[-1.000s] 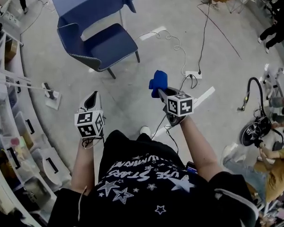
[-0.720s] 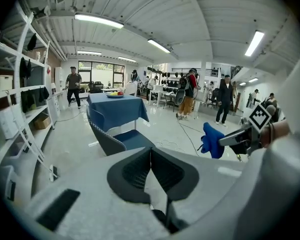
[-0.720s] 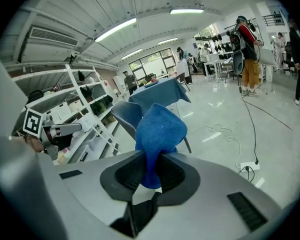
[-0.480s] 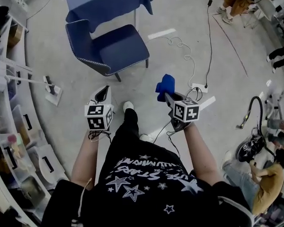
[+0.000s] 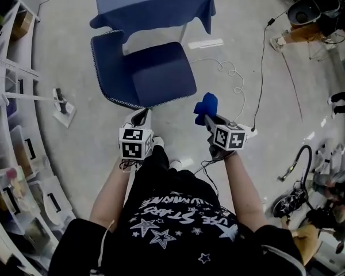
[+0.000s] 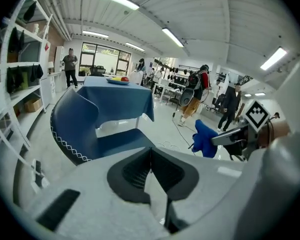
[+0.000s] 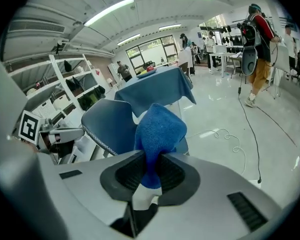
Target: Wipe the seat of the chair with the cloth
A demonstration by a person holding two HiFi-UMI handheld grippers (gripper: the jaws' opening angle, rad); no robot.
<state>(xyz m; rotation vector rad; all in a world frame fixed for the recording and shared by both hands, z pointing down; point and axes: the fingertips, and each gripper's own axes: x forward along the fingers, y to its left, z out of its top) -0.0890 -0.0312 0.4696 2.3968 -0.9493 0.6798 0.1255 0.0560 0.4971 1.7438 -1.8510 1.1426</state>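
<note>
Squarely between tight right gripper [image 7: 152,156] fingers, blue cloth [image 7: 158,129]; left gripper [image 6: 150,153] fingers together, empty.

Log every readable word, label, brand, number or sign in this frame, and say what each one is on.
Shirt: white lettering among stars, seen upside down and warped; not reliably readable.
Left hand-held gripper and right hand-held gripper: square black-and-white markers only, no letters or numbers.
Chair, cloth, tablecloth: no print visible.
</note>
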